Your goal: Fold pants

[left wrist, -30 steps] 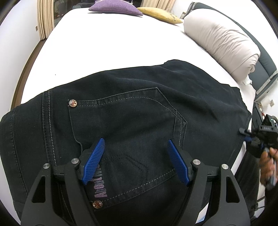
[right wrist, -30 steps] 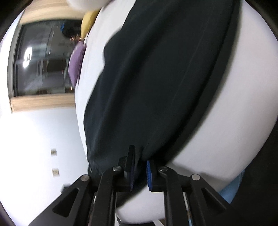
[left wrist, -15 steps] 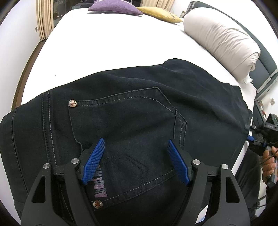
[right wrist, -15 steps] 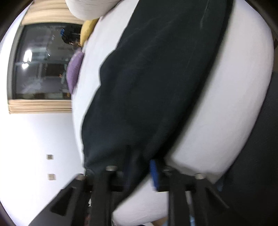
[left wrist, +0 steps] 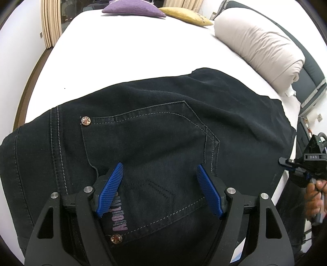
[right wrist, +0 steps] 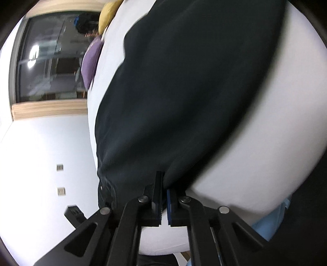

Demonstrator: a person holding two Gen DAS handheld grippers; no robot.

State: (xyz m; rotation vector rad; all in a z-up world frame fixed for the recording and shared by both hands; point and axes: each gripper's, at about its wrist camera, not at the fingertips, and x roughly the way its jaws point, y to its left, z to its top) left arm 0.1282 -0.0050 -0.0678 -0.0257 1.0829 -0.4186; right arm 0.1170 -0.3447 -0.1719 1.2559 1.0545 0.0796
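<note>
Black jeans (left wrist: 163, 126) lie spread across the near part of a white bed (left wrist: 126, 51), back pocket (left wrist: 147, 139) uppermost, with one end hanging over the mattress edge on the right.

Left gripper (left wrist: 159, 184): jaws wide apart, poised over the lower half of the back pocket; whether the blue pads (left wrist: 111, 189) touch the denim cannot be told. It holds nothing.

Right gripper (right wrist: 163, 194): jaws drawn together on a thin edge of the jeans (right wrist: 184, 92) at the mattress side; the right-wrist view is motion-blurred, so the depth of the bite is unclear. In the left-wrist view the same tool (left wrist: 306, 165) shows just off the bed edge, with the person's hand (left wrist: 315, 196) behind it.

Risks, as a judgement: the right grip looks shallow and could slip off the heavy denim as the end is lifted; with the left jaws unclosed, nothing anchors the seat, so a pull from the right may drag the whole garment rather than fold it, or leave the layers skewed.

Surroundings: a rolled beige duvet (left wrist: 261, 49) lies beyond the jeans on the right, well apart; a purple cushion (left wrist: 132, 9) and a yellow cushion (left wrist: 184, 16) sit at the far end. Bare sheet lies between them and the jeans, so none obstructs a fold. A dark window (right wrist: 51, 59) appears in the right-wrist view.
</note>
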